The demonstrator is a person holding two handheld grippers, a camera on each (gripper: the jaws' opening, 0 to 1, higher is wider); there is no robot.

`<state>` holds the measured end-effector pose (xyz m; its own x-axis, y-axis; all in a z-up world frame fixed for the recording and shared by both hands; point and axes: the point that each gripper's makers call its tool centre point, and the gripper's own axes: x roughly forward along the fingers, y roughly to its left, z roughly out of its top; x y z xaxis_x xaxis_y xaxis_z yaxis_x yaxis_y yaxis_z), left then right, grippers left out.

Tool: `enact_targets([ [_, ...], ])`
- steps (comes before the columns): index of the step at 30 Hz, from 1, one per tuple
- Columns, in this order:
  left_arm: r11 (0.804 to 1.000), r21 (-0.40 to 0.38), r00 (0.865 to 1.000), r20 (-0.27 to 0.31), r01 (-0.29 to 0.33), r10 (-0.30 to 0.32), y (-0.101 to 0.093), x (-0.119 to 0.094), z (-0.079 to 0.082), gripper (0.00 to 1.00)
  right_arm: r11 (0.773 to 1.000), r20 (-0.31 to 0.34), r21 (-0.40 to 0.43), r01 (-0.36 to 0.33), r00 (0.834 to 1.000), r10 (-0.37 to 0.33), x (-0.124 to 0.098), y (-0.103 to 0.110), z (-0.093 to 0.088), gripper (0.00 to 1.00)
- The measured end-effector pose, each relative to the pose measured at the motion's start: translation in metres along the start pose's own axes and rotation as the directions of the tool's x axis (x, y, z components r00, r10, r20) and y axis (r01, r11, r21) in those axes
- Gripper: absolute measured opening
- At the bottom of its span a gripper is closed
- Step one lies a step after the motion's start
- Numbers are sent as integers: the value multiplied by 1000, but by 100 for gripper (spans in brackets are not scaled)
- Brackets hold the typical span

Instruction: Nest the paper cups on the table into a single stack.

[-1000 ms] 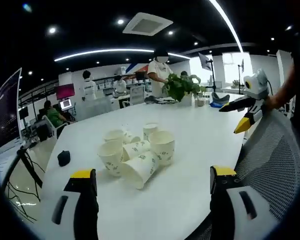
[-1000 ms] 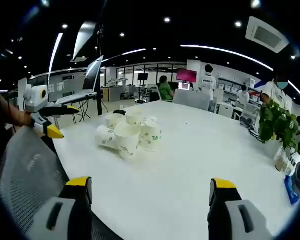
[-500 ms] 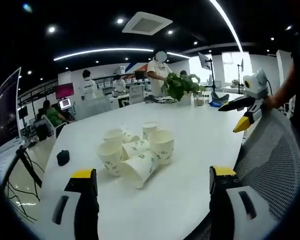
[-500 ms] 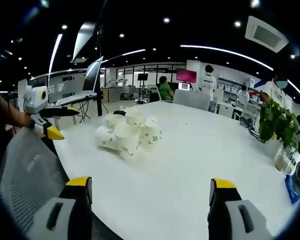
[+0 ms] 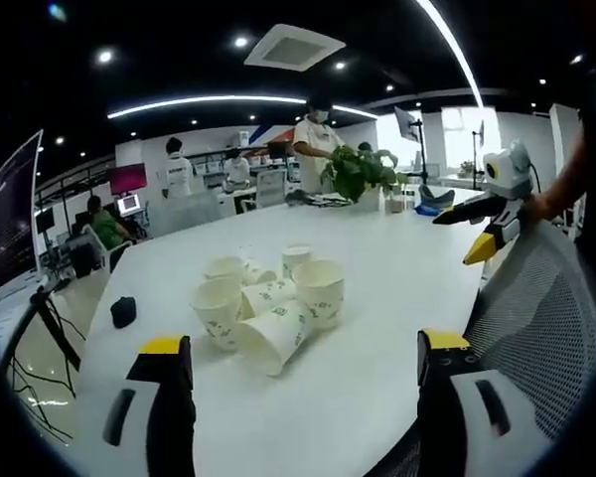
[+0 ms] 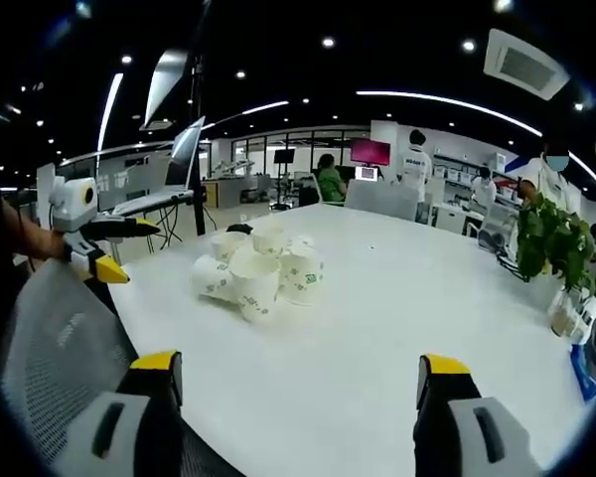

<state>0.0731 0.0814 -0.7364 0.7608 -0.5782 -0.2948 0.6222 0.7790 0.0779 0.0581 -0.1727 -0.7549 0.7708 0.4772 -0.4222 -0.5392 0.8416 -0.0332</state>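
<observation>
Several paper cups (image 5: 270, 303) sit bunched at centre-left of your left gripper view, on the white table (image 5: 377, 268). Some stand upright with mouths up, while at least two lie tipped on their sides, touching their neighbours. Your left gripper (image 5: 303, 383) rises from the bottom of the frame with its jaws spread wide and nothing between them, well short of the cluster. At the right edge your right gripper (image 5: 477, 234) hangs above a mesh chair back (image 5: 536, 298), its yellow-tipped jaws parted and empty. A small dark object (image 5: 123, 311) rests on the table at the left, apart from the cups, and a potted plant (image 5: 360, 171) stands at the far end.

In your right gripper view the cup cluster lies left of centre (image 6: 258, 273), well apart from your jaws, which stand wide and empty at the bottom. Your left gripper shows at the left edge (image 6: 114, 253), also open.

By the look of it, no nesting has begun; you are at the approach. Your next move calls for reaching in to one upright cup at the edge of the bunch, closing on its rim, and lifting it clear without knocking the tipped ones.
</observation>
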Motion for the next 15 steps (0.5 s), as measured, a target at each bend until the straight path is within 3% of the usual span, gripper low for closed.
enact_targets([
  [15, 1000, -8, 1000, 2, 3, -3, -1, 1, 1, 98, 1000, 3, 4, -4, 1000, 4, 0, 0, 0, 100],
])
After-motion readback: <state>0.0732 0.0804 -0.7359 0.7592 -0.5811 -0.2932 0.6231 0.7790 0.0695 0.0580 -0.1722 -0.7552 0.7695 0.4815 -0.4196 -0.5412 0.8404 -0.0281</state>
